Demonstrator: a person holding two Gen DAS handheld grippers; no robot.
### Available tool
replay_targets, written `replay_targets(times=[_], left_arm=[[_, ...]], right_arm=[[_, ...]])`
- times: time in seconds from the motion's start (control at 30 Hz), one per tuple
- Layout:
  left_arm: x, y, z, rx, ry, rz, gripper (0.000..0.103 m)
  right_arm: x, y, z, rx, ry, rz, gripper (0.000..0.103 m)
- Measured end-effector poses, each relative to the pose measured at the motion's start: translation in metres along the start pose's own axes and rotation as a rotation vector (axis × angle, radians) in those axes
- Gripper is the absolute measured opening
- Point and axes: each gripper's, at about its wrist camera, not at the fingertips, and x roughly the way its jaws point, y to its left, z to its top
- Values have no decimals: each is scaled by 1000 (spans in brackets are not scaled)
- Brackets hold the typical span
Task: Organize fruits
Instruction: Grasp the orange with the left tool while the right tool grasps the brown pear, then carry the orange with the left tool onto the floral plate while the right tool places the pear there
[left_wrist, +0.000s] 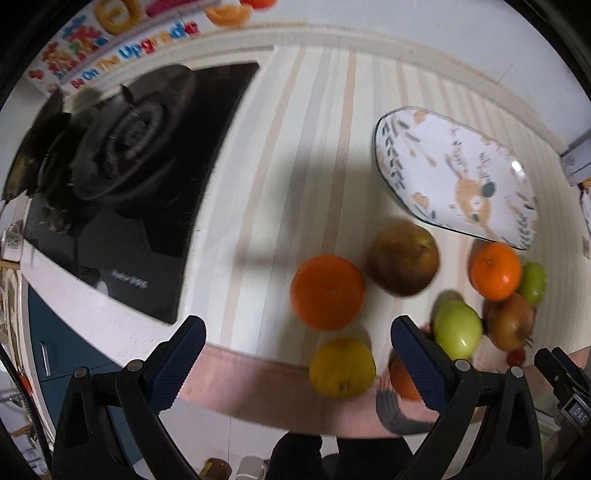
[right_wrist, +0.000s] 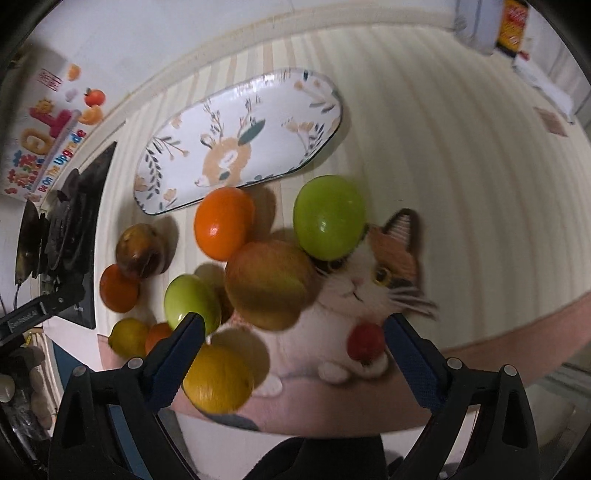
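Observation:
Several fruits lie loose on a striped mat in front of an empty oval patterned plate (left_wrist: 458, 177) (right_wrist: 236, 136). In the left wrist view: an orange (left_wrist: 327, 291), a brown apple (left_wrist: 402, 258), a yellow lemon (left_wrist: 341, 367), a green apple (left_wrist: 458, 328), a second orange (left_wrist: 495, 271). In the right wrist view: a green apple (right_wrist: 328, 218), an orange (right_wrist: 223, 221), a brownish apple (right_wrist: 269, 284), a yellow lemon (right_wrist: 218, 380), a small red fruit (right_wrist: 365, 343). My left gripper (left_wrist: 297, 332) is open above the orange and lemon. My right gripper (right_wrist: 293, 332) is open above the brownish apple. Both are empty.
A black gas hob (left_wrist: 122, 177) (right_wrist: 70, 229) sits left of the mat. The mat has a cat picture (right_wrist: 373, 280) and a pink front border (left_wrist: 258, 384). Boxes (right_wrist: 509, 26) stand at the far right by the wall. The counter's front edge is just below the grippers.

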Motion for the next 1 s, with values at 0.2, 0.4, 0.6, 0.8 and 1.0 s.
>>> replay_targets(times=[0.2,0.4,0.6,0.8,1.0], left_arm=[[46,-11,20,35,118,-17,103],[61,-14,24,76,155,-37,103],[65,-8,21,123,163,-48,82],[76,4,16,112,171,-90,64],[70,16,9,103,134,-94,63]], right_arm=[[29,8,17,-11,62,-5,99],[44,10,26,-13,102,-10,95],[59,24,27,-39,142,14,81],[70,35,28,-61,162,23,73],[77,46,29,-95,153,9,73]])
